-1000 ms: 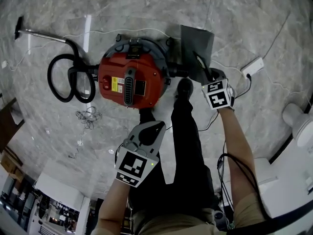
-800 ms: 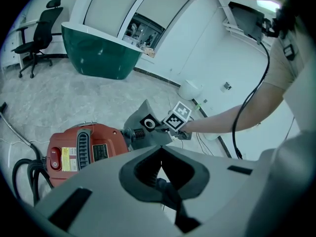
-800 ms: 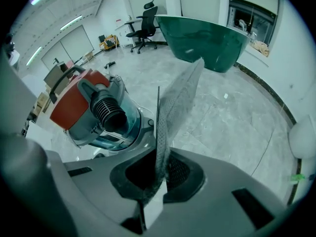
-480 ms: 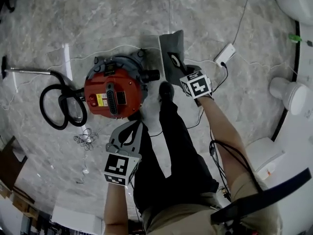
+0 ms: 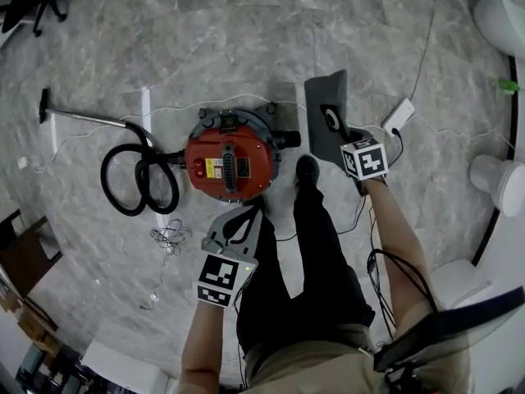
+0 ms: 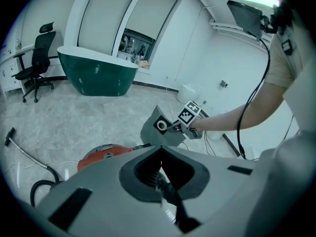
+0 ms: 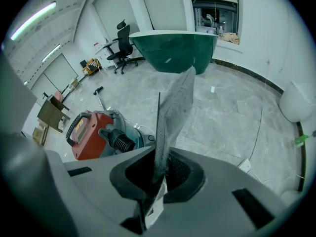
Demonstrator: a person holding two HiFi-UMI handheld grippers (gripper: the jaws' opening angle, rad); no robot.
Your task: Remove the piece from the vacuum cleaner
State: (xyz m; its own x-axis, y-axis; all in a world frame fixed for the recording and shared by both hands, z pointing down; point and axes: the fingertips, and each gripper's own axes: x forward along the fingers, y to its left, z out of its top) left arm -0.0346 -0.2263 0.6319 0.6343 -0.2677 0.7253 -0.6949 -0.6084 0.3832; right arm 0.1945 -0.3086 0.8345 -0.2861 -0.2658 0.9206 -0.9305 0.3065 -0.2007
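The dust bag (image 5: 326, 109), grey and flat with a round collar, is off the red vacuum cleaner (image 5: 230, 167) and held above the floor (image 5: 164, 48) just right of it. The right gripper (image 5: 344, 135) is clamped on the bag's near edge, so the bag stands edge-on above the jaws, probably to carry it clear. The left gripper (image 5: 246, 216), jaws together on nothing, hangs idle near the canister's near side.
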